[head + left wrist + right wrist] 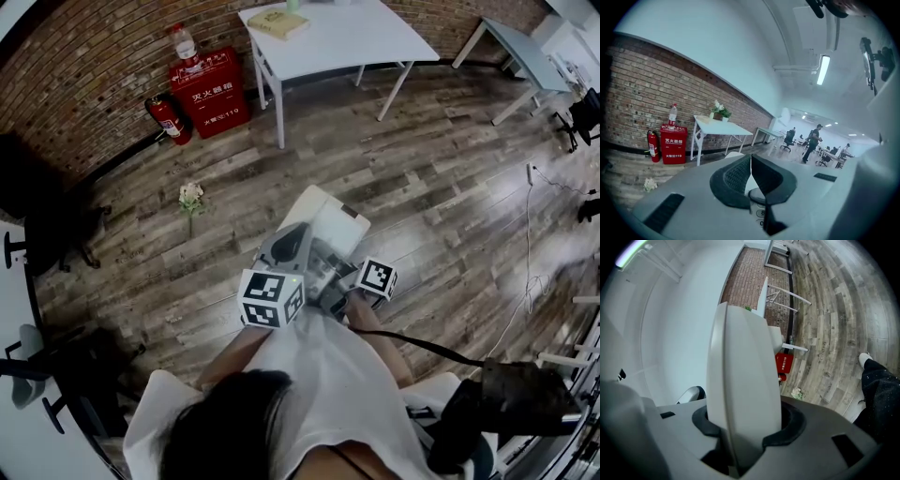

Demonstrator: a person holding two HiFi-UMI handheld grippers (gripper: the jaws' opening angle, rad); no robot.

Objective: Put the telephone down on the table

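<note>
Above the floor (441,197), well short of the white bench (356,42): telephone (328,220) in carry, right tongs (745,427) clamped on it, left tongs (751,180) drawn together over its keypad; next, reach bench, lower flat.

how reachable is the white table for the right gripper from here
Probably not yet: the right gripper, clamped on the telephone, is over bare floor, with the white table well ahead. Nothing blocks the way there.

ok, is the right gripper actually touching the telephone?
Touching. In the right gripper view, the right gripper has both dark pads pressed against the sides of the white telephone, with no gap.
</note>
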